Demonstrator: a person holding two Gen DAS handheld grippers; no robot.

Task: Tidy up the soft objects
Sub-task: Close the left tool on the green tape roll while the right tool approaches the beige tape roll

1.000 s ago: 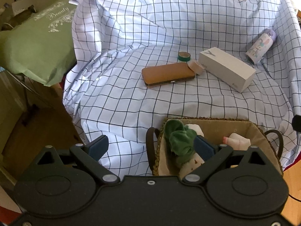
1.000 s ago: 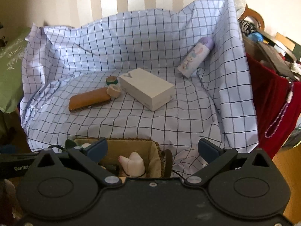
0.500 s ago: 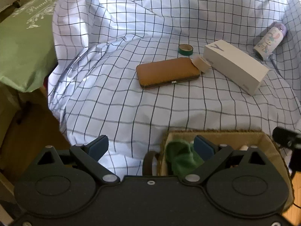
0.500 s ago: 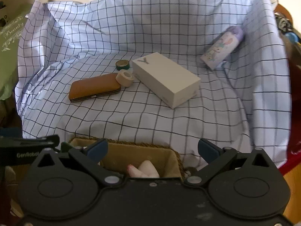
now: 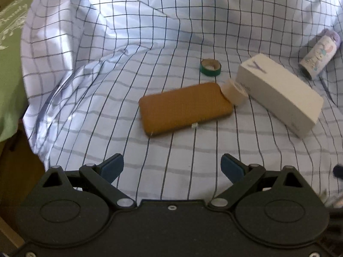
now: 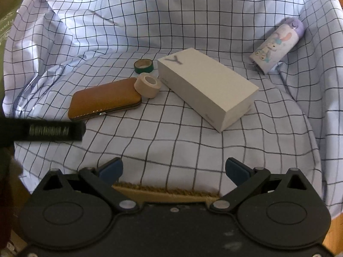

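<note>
1. Your left gripper [image 5: 172, 167]: bottom centre of left wrist view, jaws spread wide, nothing btwn the blue pads [image 5: 112, 167]. It hangs over bare checked cloth [image 5: 107, 68].
2. Your right gripper [image 6: 174, 169]: bottom centre of right wrist view, jaws also spread, empty. Part of the left tool's black body shows at mid-left edge of that view.
3. Woven basket [image 6: 167, 191]: only a strip of rim visible, bottom centre of right wrist view, btwn the right fingers. Contents hidden; can't tell where the soft objects lie.
4. Brown case [image 5: 185, 108]: flat on cloth, centre of left wrist view.
5. Beige tape roll [image 6: 148, 85]: touching the case's right end, just beside the white box [image 6: 205, 92].
6. Green tape roll [image 6: 143, 66]: just above the beige one, apart from the case.
7. White box: right of centre, lying at an angle.
8. Patterned bottle w/ lilac cap [image 6: 278, 48]: upper right, on its side, well apart from the box.
9. Green cushion [image 5: 9, 75]: left edge of left wrist view.
</note>
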